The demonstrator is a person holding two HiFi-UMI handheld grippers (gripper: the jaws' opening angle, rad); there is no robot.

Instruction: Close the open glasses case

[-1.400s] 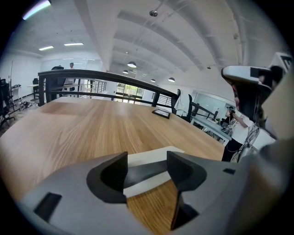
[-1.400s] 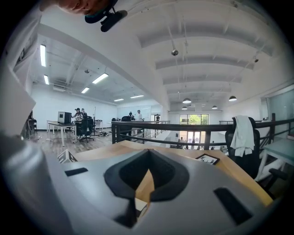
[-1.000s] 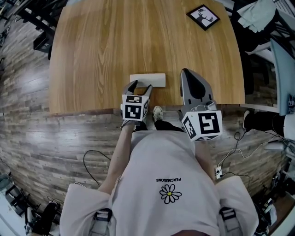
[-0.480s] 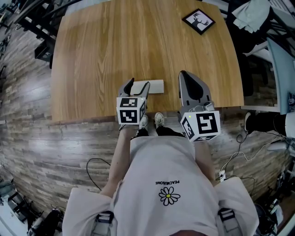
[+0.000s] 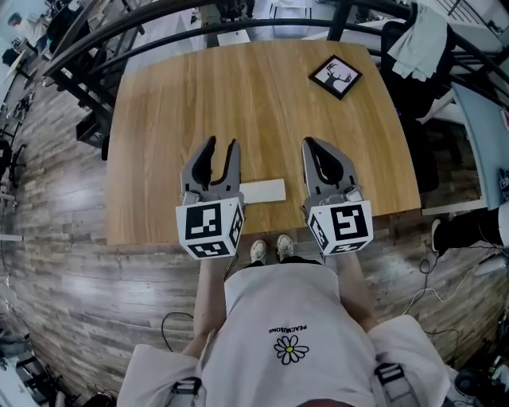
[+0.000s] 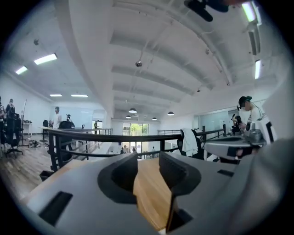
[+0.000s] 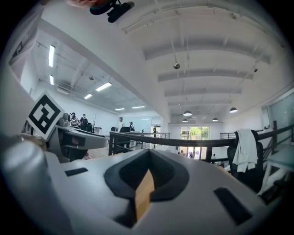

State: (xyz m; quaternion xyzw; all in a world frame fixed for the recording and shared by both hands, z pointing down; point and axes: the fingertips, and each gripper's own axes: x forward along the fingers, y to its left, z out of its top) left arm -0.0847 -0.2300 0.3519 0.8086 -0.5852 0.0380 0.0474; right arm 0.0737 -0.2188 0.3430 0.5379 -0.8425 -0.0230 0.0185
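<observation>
A flat white glasses case (image 5: 266, 191) lies near the front edge of the wooden table (image 5: 238, 87); its left end is hidden behind my left gripper, and I cannot tell whether its lid stands open. My left gripper (image 5: 220, 147) hovers above the table just left of the case, pointing away from me. Its jaws are closing with a gap still between them and nothing in it; the left gripper view shows only bare wood between its jaws (image 6: 148, 158). My right gripper (image 5: 312, 145) hangs to the right of the case, shut and empty (image 7: 148, 170).
A black-framed deer picture (image 5: 335, 77) lies at the table's far right corner. Black railings (image 5: 159, 16) run behind the far edge. A chair draped with cloth (image 5: 417, 40) stands at the right. The person's shoes (image 5: 270, 249) show below the front edge.
My left gripper has risen from the table's front edge beside the case, and its jaws have narrowed. The right gripper lifted slightly. The case has not moved.
</observation>
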